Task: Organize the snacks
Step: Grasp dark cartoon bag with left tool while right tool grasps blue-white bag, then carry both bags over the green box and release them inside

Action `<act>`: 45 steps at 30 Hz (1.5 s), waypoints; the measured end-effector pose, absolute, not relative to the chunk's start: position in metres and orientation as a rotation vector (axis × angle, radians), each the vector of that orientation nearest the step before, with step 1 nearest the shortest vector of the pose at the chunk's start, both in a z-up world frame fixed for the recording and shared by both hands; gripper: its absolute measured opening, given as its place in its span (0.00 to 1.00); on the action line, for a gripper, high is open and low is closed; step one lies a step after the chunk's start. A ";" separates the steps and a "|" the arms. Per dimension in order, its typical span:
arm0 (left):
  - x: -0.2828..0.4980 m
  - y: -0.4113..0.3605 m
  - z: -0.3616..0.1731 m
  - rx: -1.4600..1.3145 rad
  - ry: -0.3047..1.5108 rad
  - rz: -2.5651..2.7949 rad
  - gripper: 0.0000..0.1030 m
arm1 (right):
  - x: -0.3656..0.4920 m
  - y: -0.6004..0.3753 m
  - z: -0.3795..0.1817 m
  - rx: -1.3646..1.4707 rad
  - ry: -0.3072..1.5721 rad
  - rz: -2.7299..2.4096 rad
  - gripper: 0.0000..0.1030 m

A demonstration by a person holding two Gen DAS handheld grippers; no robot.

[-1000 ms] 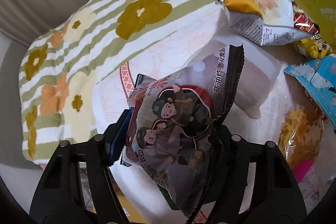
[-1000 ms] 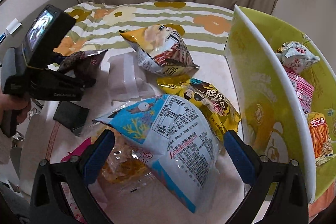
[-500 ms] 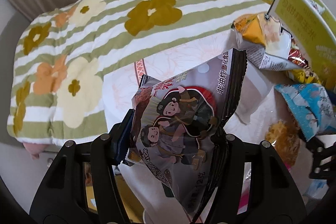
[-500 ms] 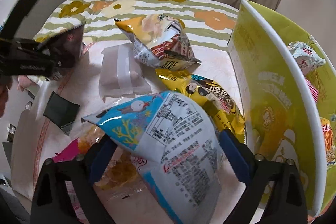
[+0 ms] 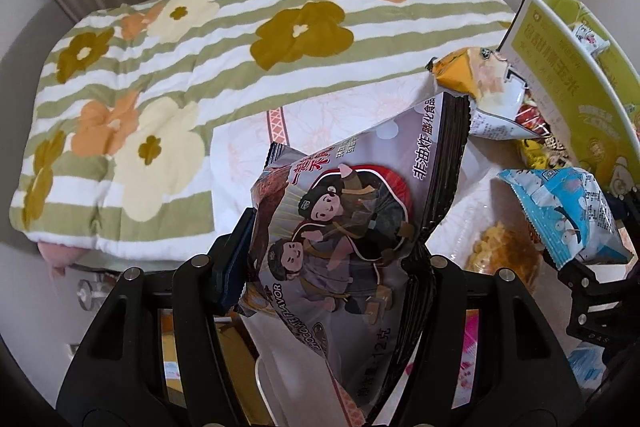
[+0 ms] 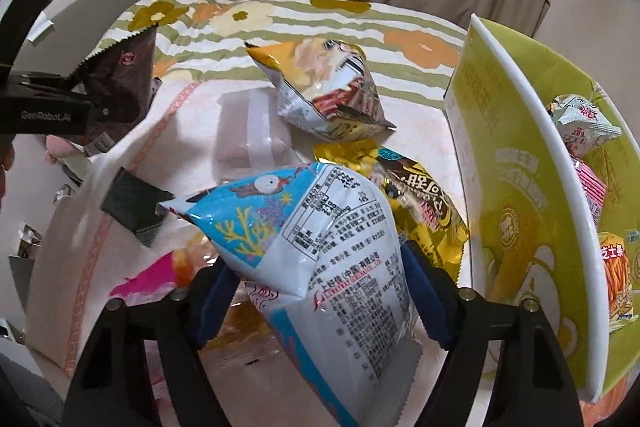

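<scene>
My left gripper point(image 5: 332, 267) is shut on a dark snack bag point(image 5: 352, 219) printed with cartoon figures and holds it above the pale cloth. The right wrist view shows that same bag point(image 6: 124, 75) at the far left, pinched in the left gripper point(image 6: 100, 99). My right gripper point(image 6: 320, 291) has its jaws closing on a blue-and-white snack bag point(image 6: 320, 247); both blue pads touch its sides and squeeze it. From the left wrist view this blue bag point(image 5: 568, 215) appears at the right edge. A yellow-green box point(image 6: 520, 187) with several snacks inside stands right of it.
A yellow-orange bag point(image 6: 320, 87), a yellow-and-black bag point(image 6: 412, 195), a clear packet point(image 6: 252, 135) and a small dark packet point(image 6: 132, 211) lie on the cloth. A clear bag of orange snacks point(image 6: 240, 327) sits under the blue bag. A flowered striped blanket point(image 5: 200, 67) lies behind.
The left gripper has risen with the dark bag still in its grip. The right jaws have narrowed from wide open until the pads squeeze the blue bag.
</scene>
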State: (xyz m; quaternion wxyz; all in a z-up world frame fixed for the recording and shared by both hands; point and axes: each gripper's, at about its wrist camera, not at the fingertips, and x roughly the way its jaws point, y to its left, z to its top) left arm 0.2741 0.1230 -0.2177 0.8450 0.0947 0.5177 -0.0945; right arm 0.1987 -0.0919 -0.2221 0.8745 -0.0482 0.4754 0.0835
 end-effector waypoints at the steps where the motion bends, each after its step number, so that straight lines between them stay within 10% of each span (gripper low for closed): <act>1: 0.271 0.124 -0.215 0.196 1.089 -0.198 0.55 | 0.197 -0.091 -0.220 -0.092 0.991 0.180 0.73; 28: 0.213 -0.055 -0.073 0.119 0.807 -0.280 0.55 | 0.159 -0.267 -0.067 0.111 0.786 0.159 0.73; 45: 0.217 -0.230 -0.110 0.089 0.967 -0.340 0.56 | 0.179 -0.415 -0.070 0.169 0.820 0.183 0.73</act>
